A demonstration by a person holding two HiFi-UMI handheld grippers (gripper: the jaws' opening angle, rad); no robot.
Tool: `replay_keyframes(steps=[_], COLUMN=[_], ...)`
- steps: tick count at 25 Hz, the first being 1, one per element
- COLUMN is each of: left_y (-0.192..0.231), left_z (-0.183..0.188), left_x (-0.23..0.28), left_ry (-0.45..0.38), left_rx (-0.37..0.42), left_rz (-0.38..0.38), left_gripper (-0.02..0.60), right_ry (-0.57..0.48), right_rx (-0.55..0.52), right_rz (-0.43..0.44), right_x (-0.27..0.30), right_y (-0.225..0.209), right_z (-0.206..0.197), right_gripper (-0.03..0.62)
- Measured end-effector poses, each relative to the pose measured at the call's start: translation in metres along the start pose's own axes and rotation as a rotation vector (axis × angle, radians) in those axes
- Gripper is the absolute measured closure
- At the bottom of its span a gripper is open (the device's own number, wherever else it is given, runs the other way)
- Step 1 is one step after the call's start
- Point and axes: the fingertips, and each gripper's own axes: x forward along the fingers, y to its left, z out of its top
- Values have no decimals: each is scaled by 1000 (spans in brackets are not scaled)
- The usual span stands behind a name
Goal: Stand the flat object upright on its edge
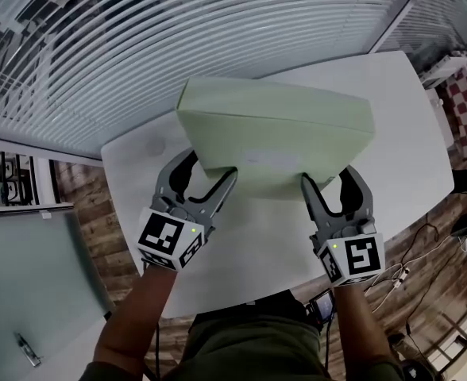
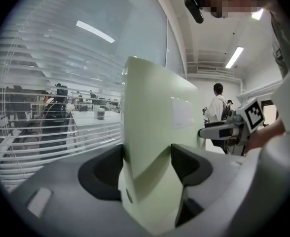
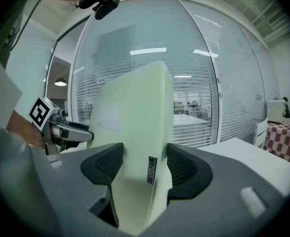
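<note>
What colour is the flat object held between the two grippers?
The flat object is a plain pale green; the head view shows it best.

There is one flat object (image 1: 277,133), pale green, with one pale label (image 2: 182,112) on its face and one small black tag (image 3: 152,170) on its edge. There are two grippers, the left gripper (image 1: 210,165) and the right gripper (image 1: 328,175). Each has two jaws and one marker cube (image 1: 170,240) — so two cubes in total. There is one white table (image 1: 408,117) and one red-and-white checked cloth (image 1: 465,109). One person in white (image 2: 217,107) stands behind — further figures are too small to count.
</note>
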Motion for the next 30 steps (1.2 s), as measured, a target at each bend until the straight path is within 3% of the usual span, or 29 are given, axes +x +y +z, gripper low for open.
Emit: replay_keyframes(steps=[17, 21, 30], left_y=[0, -4, -9], left_z=[-5, -1, -4], left_x=[10, 14, 12], left_ry=[-31, -43, -61], left_rx=[124, 88, 101], left_rz=[32, 32, 39], left_gripper=[285, 285, 285], right_ry=[-1, 3, 8], right_rx=[-82, -94, -88], right_rz=[-36, -41, -53], right_x=[8, 9, 3], right_y=[-4, -4, -2], right_z=[-13, -16, -23], right_gripper=[313, 313, 313])
